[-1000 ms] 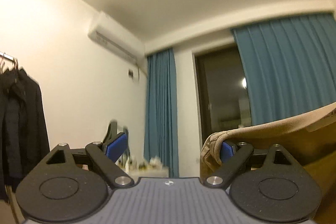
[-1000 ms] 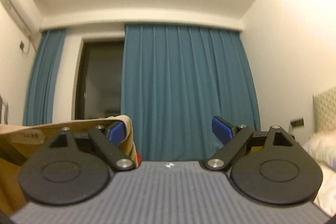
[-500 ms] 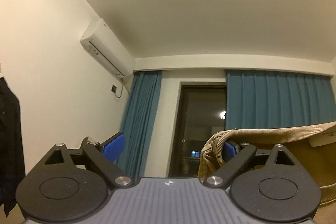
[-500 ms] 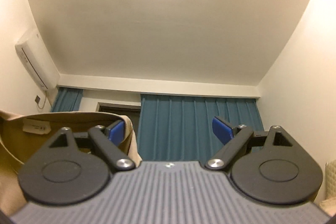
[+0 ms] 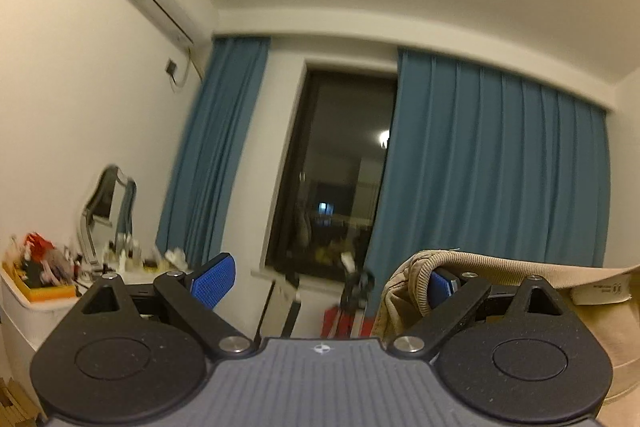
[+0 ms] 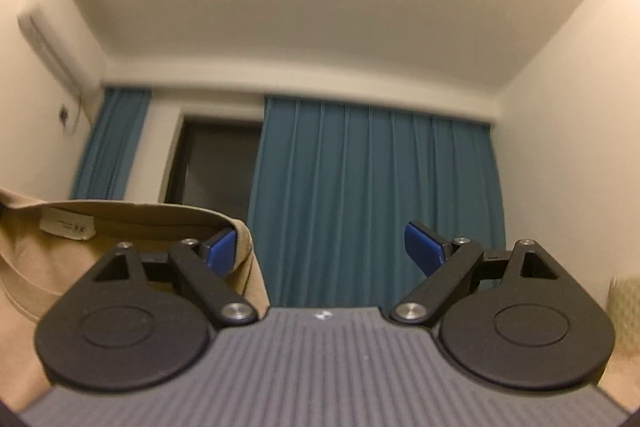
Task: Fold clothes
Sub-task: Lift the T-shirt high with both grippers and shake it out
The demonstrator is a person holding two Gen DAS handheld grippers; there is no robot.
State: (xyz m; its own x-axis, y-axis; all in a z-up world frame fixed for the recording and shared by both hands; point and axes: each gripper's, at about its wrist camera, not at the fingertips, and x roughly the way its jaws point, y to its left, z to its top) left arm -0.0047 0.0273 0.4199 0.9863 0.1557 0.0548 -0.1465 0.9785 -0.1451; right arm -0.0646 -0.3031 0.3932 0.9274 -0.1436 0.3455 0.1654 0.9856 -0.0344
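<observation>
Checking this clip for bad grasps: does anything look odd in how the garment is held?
Yes. Both hand-held grippers, left and right, stand wide open. The tan garment is not pinched; its waistband is hooked over one blue finger of each, the left gripper's right finger and the right gripper's left finger, stretched between them.

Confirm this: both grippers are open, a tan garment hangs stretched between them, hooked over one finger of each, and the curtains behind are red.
Wrong on the colour only. The curtains are blue, as the right wrist view shows. The rest stands: left gripper and right gripper are open, with the tan garment hooked over one finger of each.
</observation>
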